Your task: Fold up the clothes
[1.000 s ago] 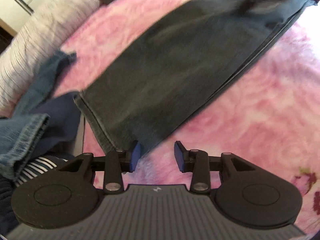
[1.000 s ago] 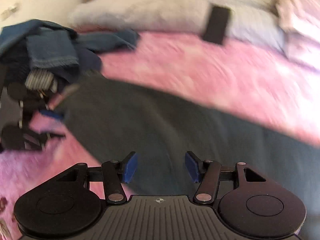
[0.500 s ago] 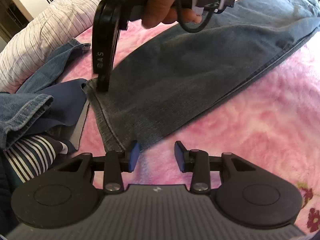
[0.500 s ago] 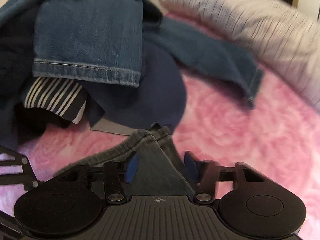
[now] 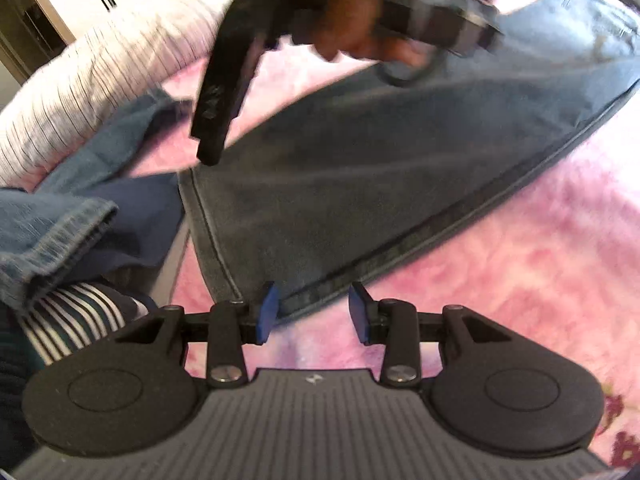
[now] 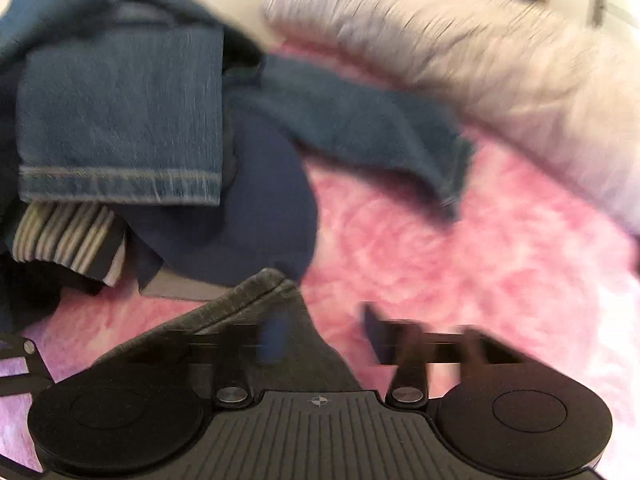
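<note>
Jeans (image 5: pixel 380 184) on pink blanket (image 5: pixel 540 272)

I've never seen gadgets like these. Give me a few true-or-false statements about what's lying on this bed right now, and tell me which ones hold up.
1. The dark grey jeans lie flat on a pink blanket. True.
2. The left gripper is clamped on the jeans' hem. False: its fingers stand apart at the hem corner.
3. A striped garment sits in the clothes pile. True.
4. The pile is all white towels. False: it holds blue denim and navy cloth.
5. The pillow is solid black. False: pale with thin stripes.
</note>
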A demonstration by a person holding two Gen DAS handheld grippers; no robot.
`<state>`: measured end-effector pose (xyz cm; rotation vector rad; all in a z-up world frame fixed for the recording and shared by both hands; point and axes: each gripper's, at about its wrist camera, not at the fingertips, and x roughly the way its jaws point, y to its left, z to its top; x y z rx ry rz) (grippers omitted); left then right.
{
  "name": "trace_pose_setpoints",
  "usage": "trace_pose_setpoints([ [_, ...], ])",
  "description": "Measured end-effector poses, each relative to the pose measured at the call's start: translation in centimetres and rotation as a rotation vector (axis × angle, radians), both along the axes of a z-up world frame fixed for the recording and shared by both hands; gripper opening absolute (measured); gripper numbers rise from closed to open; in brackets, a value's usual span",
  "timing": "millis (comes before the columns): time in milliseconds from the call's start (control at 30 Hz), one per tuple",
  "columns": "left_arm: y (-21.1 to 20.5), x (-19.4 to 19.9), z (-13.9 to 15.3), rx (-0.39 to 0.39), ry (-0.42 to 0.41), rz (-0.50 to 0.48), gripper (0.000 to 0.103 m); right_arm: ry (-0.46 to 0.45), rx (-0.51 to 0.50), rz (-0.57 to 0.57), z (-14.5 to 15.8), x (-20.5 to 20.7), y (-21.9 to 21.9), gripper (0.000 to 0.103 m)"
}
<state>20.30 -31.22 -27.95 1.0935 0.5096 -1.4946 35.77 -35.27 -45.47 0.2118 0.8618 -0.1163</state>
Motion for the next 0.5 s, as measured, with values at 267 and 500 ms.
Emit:
trace_pose_setpoints([
  [267,-1.8,-1.1,0.2,-0.046,-0.018,-0.088,0.034,-0.011,-0.002,-0.518,1.9,-18.4,4.3,0.057],
  [500,-5.2,-0.7,-2.0,0.110,-0.038,-0.058,0.038,0.121,0.110,-0.865,-0.7,-33.5,6.6,0.056],
])
